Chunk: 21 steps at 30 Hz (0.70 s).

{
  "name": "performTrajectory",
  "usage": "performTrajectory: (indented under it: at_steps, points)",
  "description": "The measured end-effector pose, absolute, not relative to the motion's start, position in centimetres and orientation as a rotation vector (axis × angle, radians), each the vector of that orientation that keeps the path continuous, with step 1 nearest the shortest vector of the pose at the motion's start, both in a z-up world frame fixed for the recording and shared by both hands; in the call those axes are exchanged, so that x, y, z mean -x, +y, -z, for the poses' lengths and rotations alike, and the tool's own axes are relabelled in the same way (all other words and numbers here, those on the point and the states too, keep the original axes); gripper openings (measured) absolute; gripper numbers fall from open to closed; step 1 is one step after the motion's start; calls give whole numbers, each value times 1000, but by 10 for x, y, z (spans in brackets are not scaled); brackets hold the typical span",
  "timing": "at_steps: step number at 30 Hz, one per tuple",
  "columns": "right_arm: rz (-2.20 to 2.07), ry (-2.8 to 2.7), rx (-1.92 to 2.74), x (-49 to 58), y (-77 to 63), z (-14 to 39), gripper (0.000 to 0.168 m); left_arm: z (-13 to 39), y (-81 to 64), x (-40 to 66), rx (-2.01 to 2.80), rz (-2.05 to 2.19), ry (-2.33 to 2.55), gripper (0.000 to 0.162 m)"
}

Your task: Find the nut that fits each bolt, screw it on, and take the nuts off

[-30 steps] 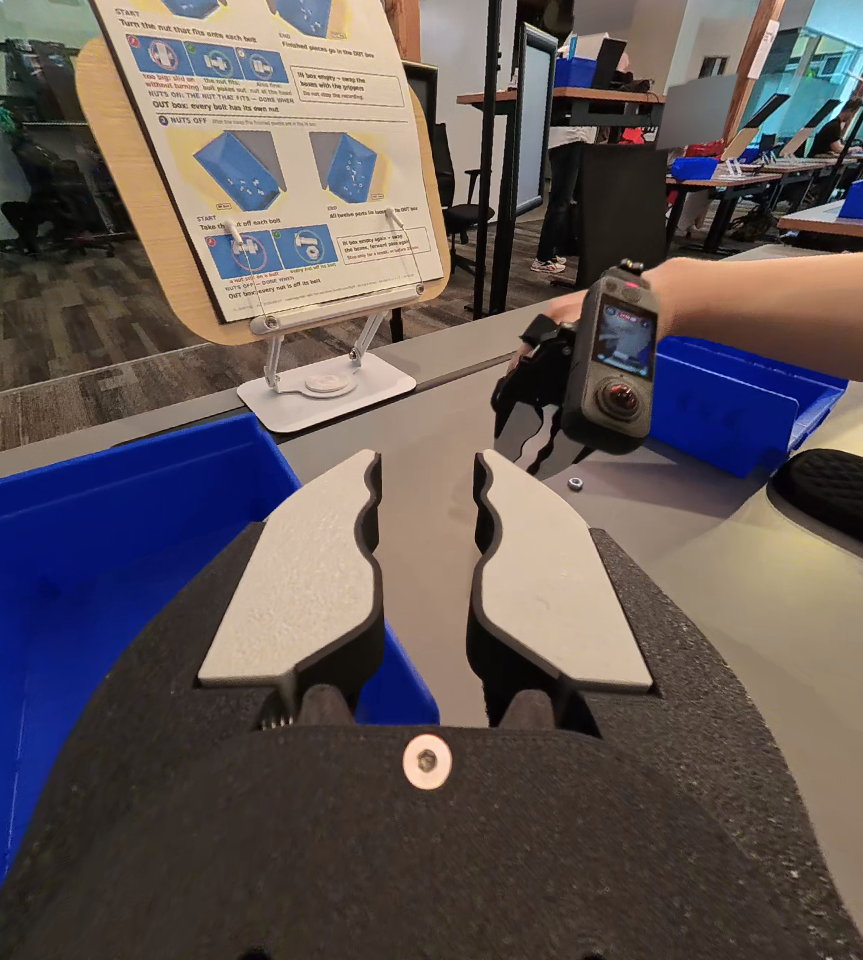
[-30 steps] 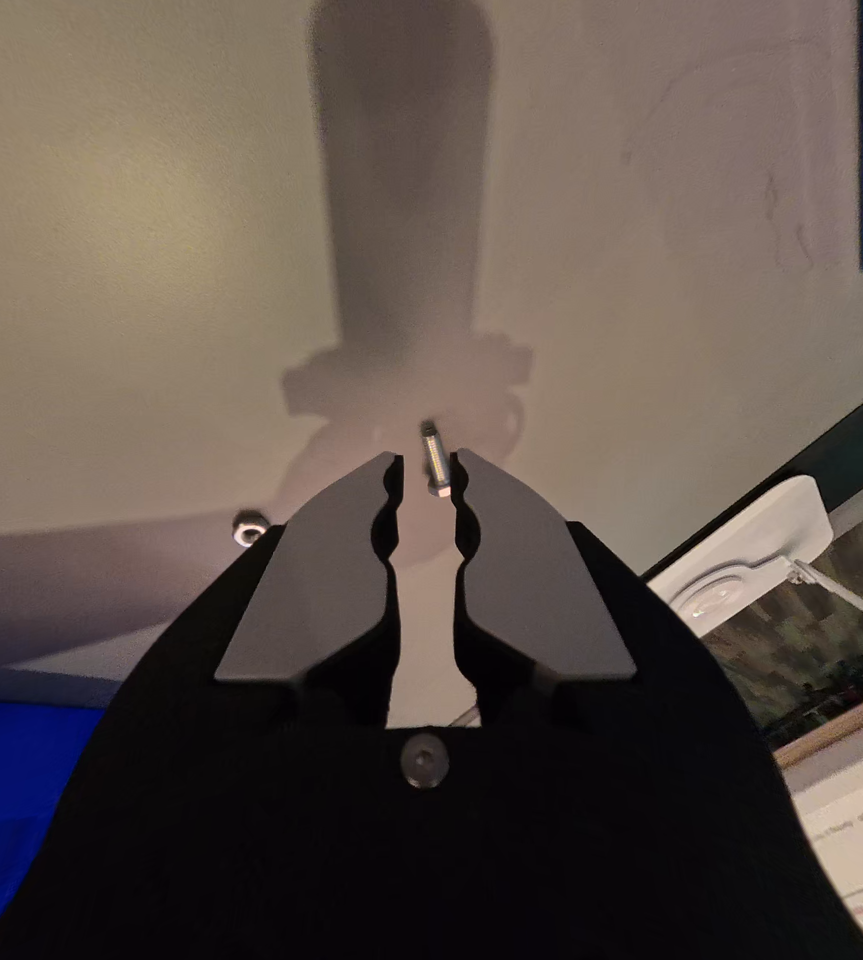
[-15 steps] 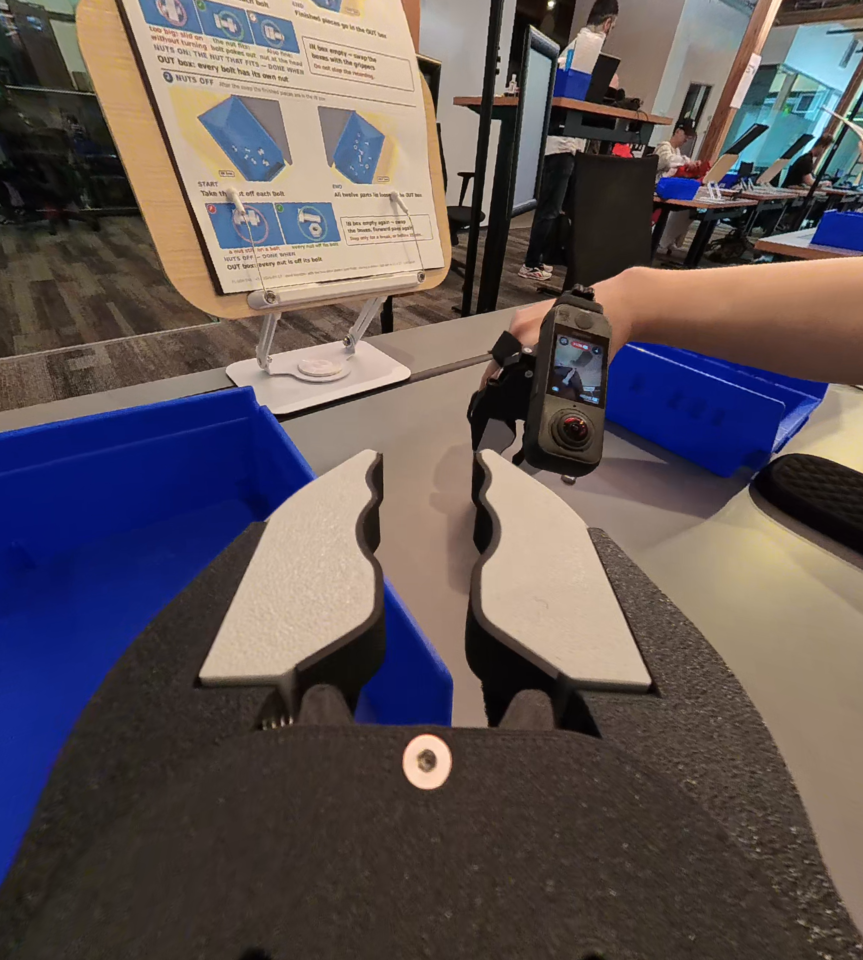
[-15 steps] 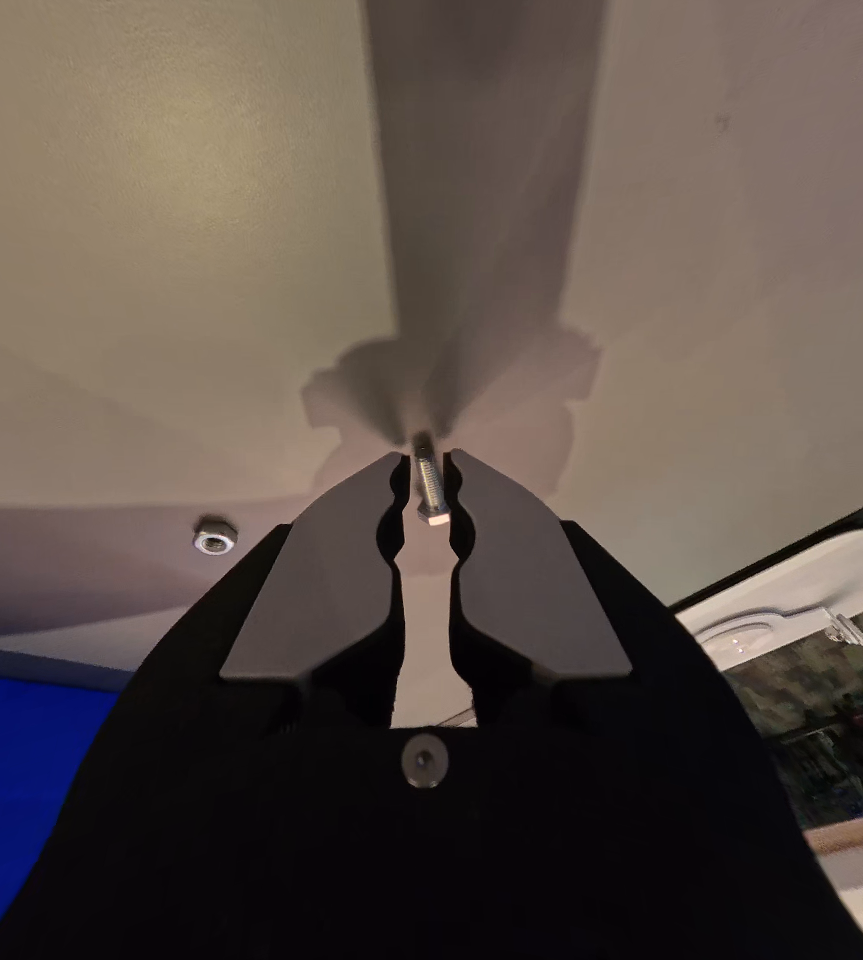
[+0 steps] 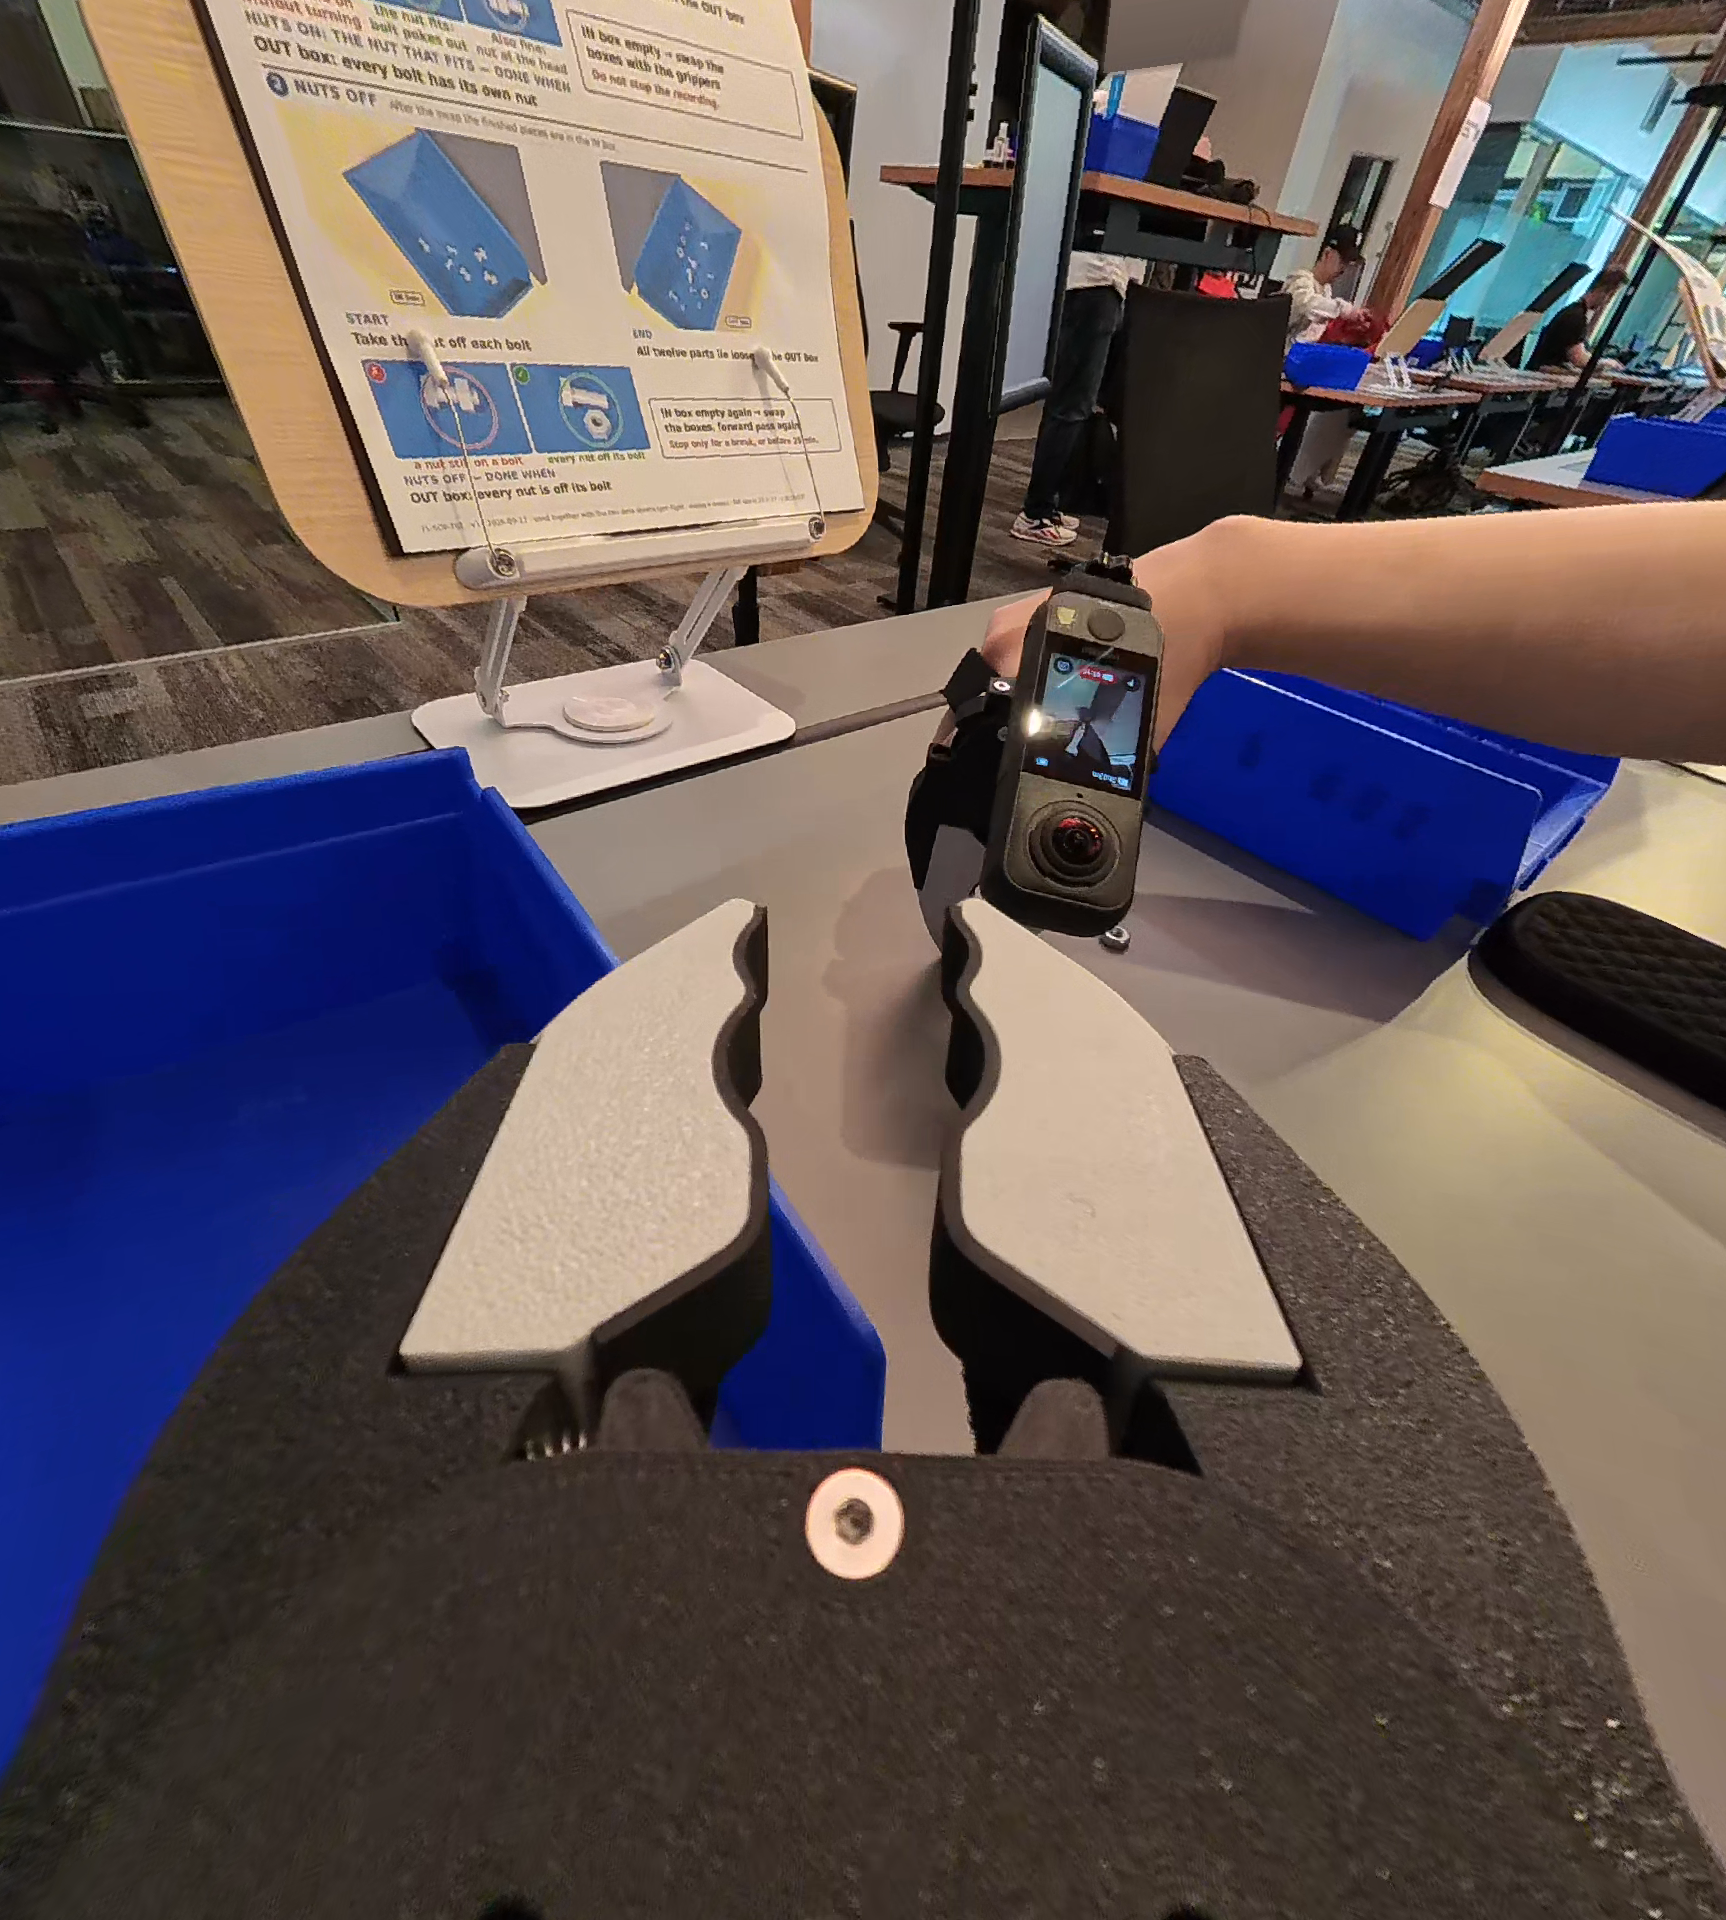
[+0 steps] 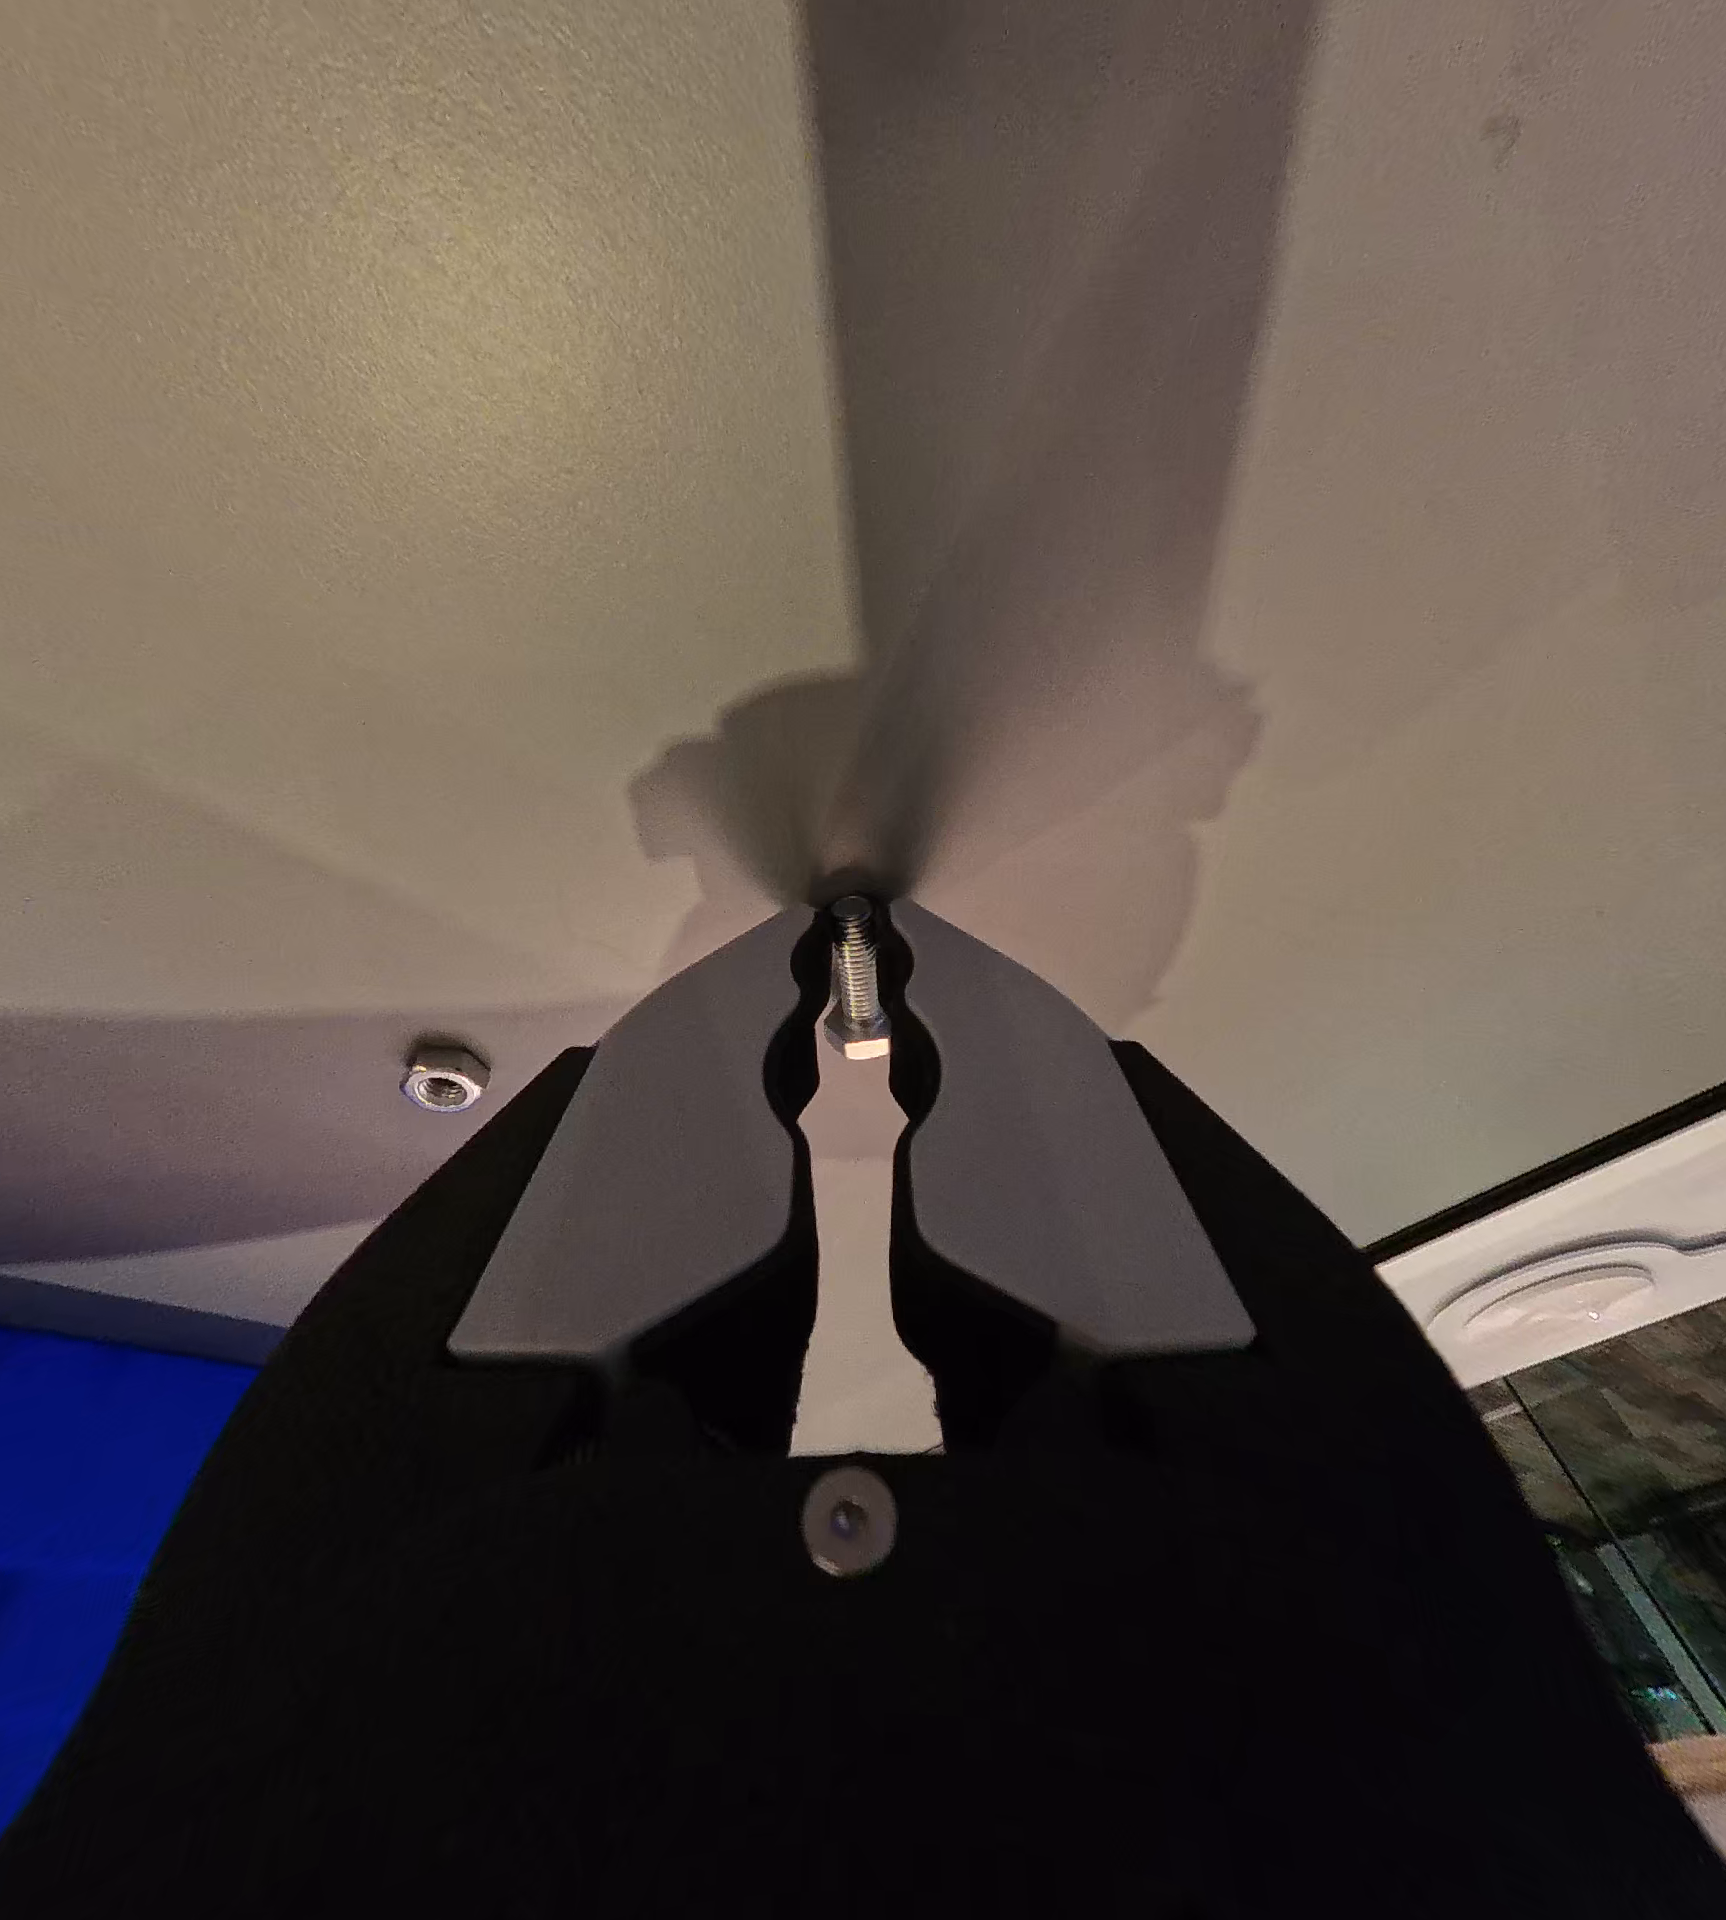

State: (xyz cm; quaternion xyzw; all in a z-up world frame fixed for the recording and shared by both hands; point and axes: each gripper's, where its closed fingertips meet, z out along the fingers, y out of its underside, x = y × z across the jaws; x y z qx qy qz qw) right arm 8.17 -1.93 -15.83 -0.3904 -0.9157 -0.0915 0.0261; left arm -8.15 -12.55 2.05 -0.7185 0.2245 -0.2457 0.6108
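My right gripper [image 6: 851, 914] is tipped down at the table [image 6: 371, 468], fingers [image 6: 1035, 1143] closed in around the bolt [image 6: 854, 987]. Bolt sits in the notch near the tips, shank forward, hex head toward me, tip at the table surface. Contact looks tight at the tips, but I can't tell if it's a firm clamp or just cradled. Nut [image 6: 445, 1083] lies loose on the table just left of the gripper body, threaded hole facing up, apart from the fingers. Bare table ahead and to both sides of the tips. Table edge runs lower right, stand base [image 6: 1565, 1294] beyond it; left bin [image 6: 59, 1558] at lower left.

My left gripper [image 5: 851, 935] hovers above the table, fingers [image 5: 630, 1143] parted with a clear gap, nothing between them. Left bin [image 5: 215, 935] is right beside it, its near corner under the left finger. From here the right gripper [image 5: 942, 883] is straight ahead, camera [image 5: 1077, 769] facing me, hand [image 5: 1191, 592] on it; the nut [image 5: 1111, 940] lies just below that camera. Right bin [image 5: 1358, 800] is behind it, black pad [image 5: 1669, 1008] at right. Open table between my left fingertips and the right gripper. Instruction board [image 5: 526, 260] on its stand at the far edge
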Motion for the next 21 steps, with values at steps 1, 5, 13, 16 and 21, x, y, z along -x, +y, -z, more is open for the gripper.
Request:
performTrajectory:
  at_steps: [1, 5, 13, 16, 21]
  points:
    - [282, -2824, 1213, -82, -19, 158, 9, -21, -126, 81, 1658, 565, 520, 31]
    - [202, -2758, 1262, -79, -21, 155, 9, -22, -126, 79, 1660, 564, 529, 31]
    - [-468, -2207, 1477, -46, -30, 87, 9, -9, -127, 47, 1713, 644, 633, 32]
    - [-775, -1946, 1506, -36, -40, 41, 9, -1, -125, 22, 1671, 643, 679, 32]
    - [-1146, -1645, 1389, -38, -71, -38, 9, 4, -113, -22, 1619, 573, 755, 47]
